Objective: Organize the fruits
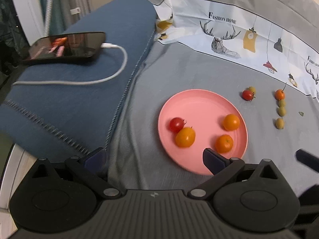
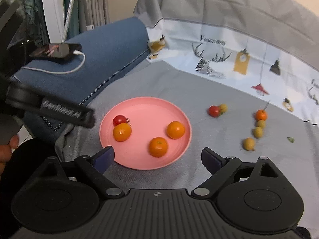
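Step in hand: we judge a drop-off is just done; four fruits lie on the pink plate [image 2: 139, 105] and both tools hang above it with nothing in them.
Left gripper [image 1: 153, 157]: our fingers [image 1: 212, 160] are spread wide and released, with only grey bed sheet [image 1: 179, 69] and the plate's near rim between them.
Right gripper [image 2: 157, 157]: fingers likewise released and empty, straddling the plate's near rim.
On the plate: a red cherry tomato [image 2: 119, 120] touching a small orange [image 2: 122, 132] on the side toward the blue folded blanket [image 1: 69, 99]; two more oranges, one [image 2: 175, 129] and another [image 2: 158, 147], lie apart from them.
Off the plate: on the sheet toward the patterned border, a second red tomato [image 1: 247, 95] touches a yellow-green fruit [image 1: 252, 89]; further along, an orange fruit with a stem [image 1: 279, 94] heads a row of three yellow-green fruits [image 1: 281, 110].
Next move: we think one gripper must travel out to the loose fruits, settle its fingers around a single one without nudging its neighbours, then carry it back.
Left view only: the right tool as a dark tip at the frame edge.
Right view only: the left tool's lettered arm beside the plate and our hand [image 2: 7, 149] behind it.
Both views: a phone [image 1: 65, 46] on a charging cable rests on the blanket.
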{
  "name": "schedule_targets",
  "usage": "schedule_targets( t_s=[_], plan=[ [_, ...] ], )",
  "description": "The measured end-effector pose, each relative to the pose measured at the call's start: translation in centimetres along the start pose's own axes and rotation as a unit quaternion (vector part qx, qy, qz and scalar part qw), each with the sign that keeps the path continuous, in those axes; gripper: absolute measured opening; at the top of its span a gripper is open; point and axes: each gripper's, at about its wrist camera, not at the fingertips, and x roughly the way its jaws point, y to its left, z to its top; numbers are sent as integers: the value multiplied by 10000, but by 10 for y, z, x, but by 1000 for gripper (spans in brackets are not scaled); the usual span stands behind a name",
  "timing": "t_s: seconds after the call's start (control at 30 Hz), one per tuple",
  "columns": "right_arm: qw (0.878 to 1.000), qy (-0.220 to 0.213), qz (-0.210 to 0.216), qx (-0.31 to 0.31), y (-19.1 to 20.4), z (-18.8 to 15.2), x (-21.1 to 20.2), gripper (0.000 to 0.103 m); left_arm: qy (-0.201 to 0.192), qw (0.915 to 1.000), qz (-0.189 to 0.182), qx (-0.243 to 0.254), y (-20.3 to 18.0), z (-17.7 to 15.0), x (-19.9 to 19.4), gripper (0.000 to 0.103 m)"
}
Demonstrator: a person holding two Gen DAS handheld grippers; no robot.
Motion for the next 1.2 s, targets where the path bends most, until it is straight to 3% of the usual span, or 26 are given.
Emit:
schedule_targets(
  t_s=[0.2,0.7,1.2],
  plan=[
    [9988,-439,-195,42,3,-6,-46,98,-131,9998,29,-161,6,-25,-39,103],
    [9929,-1124,-282,265,1,-33,-124,101,-865,9960,113,210,-18,-61,-111,103],
    [9905,-1306,-286,329,3,-38,-140,102,-981,9949,131,189,-16,-66,-124,103]
  ],
)
